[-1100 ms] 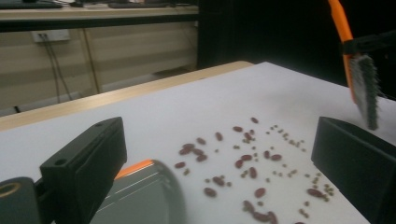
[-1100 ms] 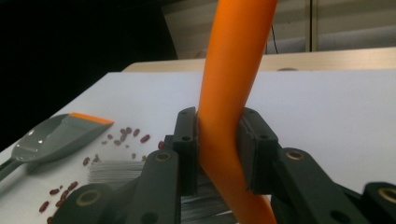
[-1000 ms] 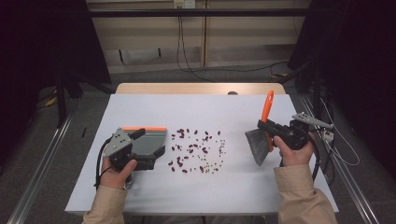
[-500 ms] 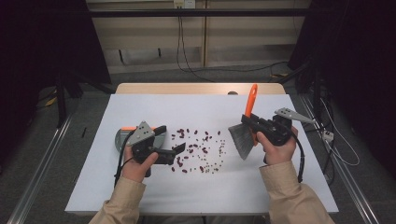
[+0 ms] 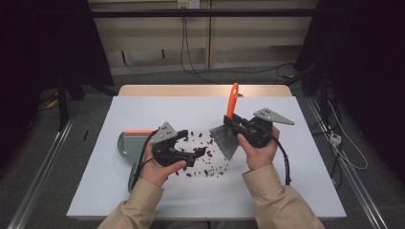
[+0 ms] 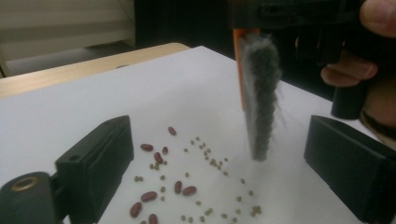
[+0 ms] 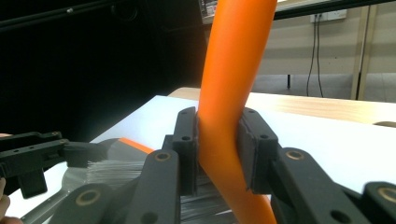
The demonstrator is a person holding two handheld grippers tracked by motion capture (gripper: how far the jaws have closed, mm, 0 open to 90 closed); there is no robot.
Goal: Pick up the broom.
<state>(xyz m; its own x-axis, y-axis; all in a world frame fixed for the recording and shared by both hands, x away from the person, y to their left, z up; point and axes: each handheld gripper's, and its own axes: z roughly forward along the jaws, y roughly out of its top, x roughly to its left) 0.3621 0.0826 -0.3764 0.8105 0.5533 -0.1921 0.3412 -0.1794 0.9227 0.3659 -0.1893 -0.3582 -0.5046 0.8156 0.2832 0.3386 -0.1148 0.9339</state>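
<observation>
At the centre of the tabletop (image 5: 143, 114), a scatter of red beans (image 5: 203, 157) and smaller greenish seeds (image 6: 205, 156) lies between the two hands. The right claw (image 7: 218, 140) is clenched on the orange handle of the brush (image 5: 228, 129), one pad against each side of the handle in the right gripper view. The handle stands upright and the grey bristles (image 6: 261, 102) point down and toward the scatter. In the left gripper view the bristle tips hang just above the white surface, at the far side of the beans as seen from that claw; contact with the surface cannot be confirmed.

The left claw (image 5: 199, 152) holds nothing. Its jaws stand wide apart but have just been closing a little, with only beans and bare surface between them. It sits low over the near-left edge of the scatter.

The grey dustpan (image 5: 128, 145), orange-trimmed at its rim, rests on the tabletop behind the left hand, on the opposite side of the beans from the brush.

Judgement: the deciding relation is the line brush–beans–dustpan, running right to left. A sweep would travel leftward, and the left claw is the nearer one to take up the pan.
</observation>
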